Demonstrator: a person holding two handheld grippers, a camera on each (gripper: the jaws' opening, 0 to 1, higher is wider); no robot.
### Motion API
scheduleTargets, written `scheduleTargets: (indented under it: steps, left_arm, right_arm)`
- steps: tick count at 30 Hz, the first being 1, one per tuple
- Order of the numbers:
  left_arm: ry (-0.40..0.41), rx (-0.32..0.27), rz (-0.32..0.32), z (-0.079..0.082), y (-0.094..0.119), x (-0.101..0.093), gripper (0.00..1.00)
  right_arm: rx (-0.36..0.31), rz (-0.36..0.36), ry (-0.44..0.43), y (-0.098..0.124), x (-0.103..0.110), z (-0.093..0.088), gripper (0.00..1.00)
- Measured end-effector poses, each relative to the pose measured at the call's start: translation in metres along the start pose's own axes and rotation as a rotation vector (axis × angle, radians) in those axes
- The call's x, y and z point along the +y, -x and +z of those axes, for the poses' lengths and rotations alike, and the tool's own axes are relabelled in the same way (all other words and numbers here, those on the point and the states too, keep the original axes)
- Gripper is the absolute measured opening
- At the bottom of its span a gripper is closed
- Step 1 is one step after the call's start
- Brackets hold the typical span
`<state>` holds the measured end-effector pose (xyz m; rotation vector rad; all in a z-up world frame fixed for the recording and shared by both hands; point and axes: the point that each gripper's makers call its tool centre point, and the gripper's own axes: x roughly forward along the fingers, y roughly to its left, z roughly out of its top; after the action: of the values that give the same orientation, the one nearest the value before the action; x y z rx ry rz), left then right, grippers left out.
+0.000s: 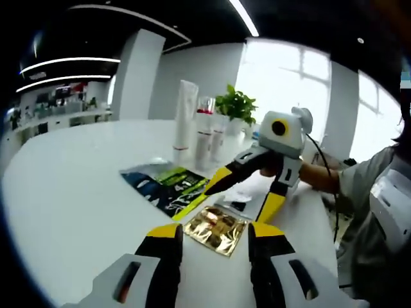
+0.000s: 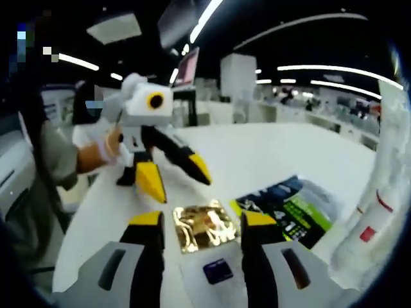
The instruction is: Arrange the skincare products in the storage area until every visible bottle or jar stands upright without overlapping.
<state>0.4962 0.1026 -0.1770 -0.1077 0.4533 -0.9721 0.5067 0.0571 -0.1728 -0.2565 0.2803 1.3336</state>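
Table (image 1: 77,186), white and curved, serving as the storage area. At its far side a group of skincare items stands upright and close together: a tall white tube (image 1: 185,119), a bottle with a red band (image 1: 205,128) and a third bottle (image 1: 218,136) just right of it, with a potted plant (image 1: 236,106) behind. Nearer lie flat items: a gold foil sachet (image 1: 217,229), a dark green-printed packet (image 1: 168,188) to its left, and a small clear sachet (image 1: 239,199) beyond.

Left gripper (image 1: 216,247): jaws wide apart and empty, straddling the gold foil sachet from the near side, probably lined up to pick it up.

Right gripper (image 2: 202,240): jaws likewise spread and holding nothing, framing the same sachet from the opposite side. In its view the white tube looms at the right edge.

The upright group looks already settled; the flat sachets seem the remaining work.
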Motion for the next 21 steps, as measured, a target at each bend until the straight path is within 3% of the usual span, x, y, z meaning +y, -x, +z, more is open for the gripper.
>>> scheduleTargets:
  steps: [3, 6, 12, 15, 16, 21]
  left_arm:
    - [0.008, -0.051, 0.010, 0.009, 0.008, 0.001, 0.49]
    - [0.015, -0.087, 0.018, 0.013, 0.013, 0.001, 0.53]
    - [-0.002, -0.112, 0.024, 0.013, 0.012, -0.005, 0.77]
    - [-0.005, -0.137, 0.053, 0.016, 0.010, -0.005, 0.95]
    - [-0.004, -0.143, 0.056, 0.017, 0.010, -0.005, 1.00]
    - [0.008, -0.182, 0.040, 0.024, 0.016, -0.013, 1.00]
  right_arm:
    - [-0.042, -0.027, 0.011, 0.008, -0.006, 0.008, 0.49]
    - [-0.064, -0.035, 0.011, 0.013, -0.008, 0.011, 0.57]
    - [-0.057, -0.014, -0.015, 0.014, -0.001, 0.006, 0.84]
    - [-0.029, 0.010, -0.035, 0.013, 0.006, -0.002, 1.00]
    - [-0.025, 0.004, -0.031, 0.014, 0.006, -0.003, 1.00]
    - [-0.057, -0.025, -0.018, 0.024, 0.010, 0.001, 1.00]
